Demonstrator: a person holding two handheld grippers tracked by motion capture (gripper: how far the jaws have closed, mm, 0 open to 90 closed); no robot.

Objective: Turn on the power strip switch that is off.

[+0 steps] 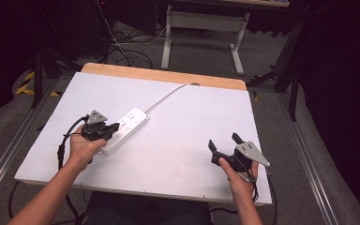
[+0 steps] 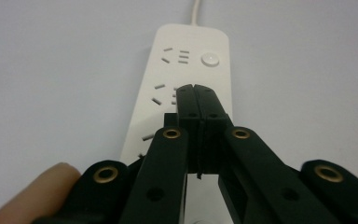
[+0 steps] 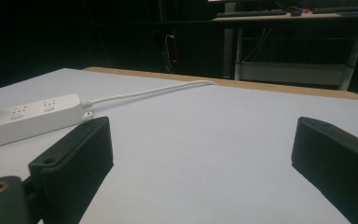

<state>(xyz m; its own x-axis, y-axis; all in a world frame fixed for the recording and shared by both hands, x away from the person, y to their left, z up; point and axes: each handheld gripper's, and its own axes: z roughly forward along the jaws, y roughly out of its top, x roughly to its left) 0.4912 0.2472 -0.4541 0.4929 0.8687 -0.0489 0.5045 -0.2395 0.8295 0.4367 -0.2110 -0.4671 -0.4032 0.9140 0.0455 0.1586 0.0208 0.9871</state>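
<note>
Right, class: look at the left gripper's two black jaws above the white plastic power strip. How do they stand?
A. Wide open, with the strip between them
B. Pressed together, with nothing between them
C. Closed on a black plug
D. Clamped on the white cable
B: in the left gripper view the left gripper has its jaws meeting along one seam over the white plastic power strip, with nothing between them.

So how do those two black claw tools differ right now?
The left gripper has its jaws shut, tips over the white power strip. The right gripper has its jaws wide open, over bare table, away from the strip. Both are black, hand-held, with a grey plate on top.
</note>
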